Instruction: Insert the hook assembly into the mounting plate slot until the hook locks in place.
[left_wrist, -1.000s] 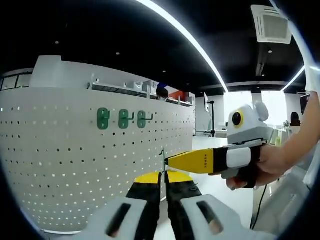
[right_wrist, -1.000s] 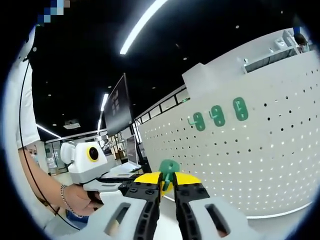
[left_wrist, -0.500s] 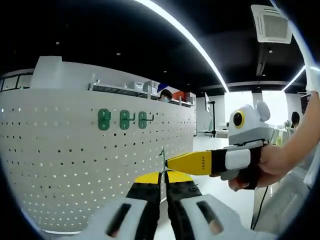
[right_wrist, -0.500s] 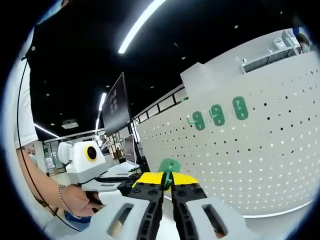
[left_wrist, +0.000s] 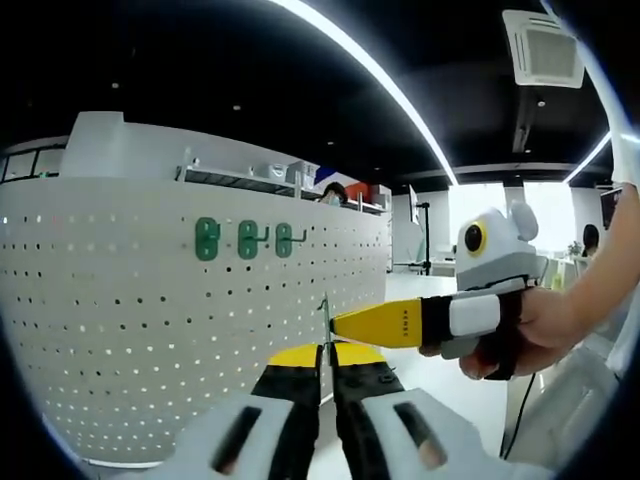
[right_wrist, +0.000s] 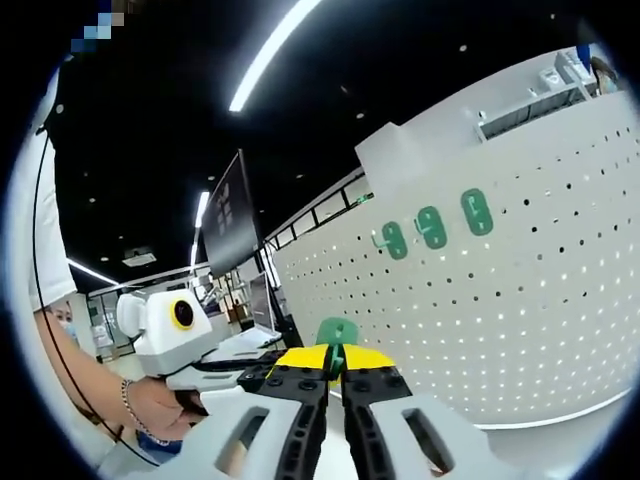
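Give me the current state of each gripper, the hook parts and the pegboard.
Left gripper: shut on a thin metal hook.
Right gripper: shut on green plate.
Pegboard: upright.
Three green plates: mounted in a row.

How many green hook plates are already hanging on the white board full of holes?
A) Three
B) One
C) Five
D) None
A: three green hook plates hang in a row on the white perforated board, while the right tongs hold another green piece in front of it.
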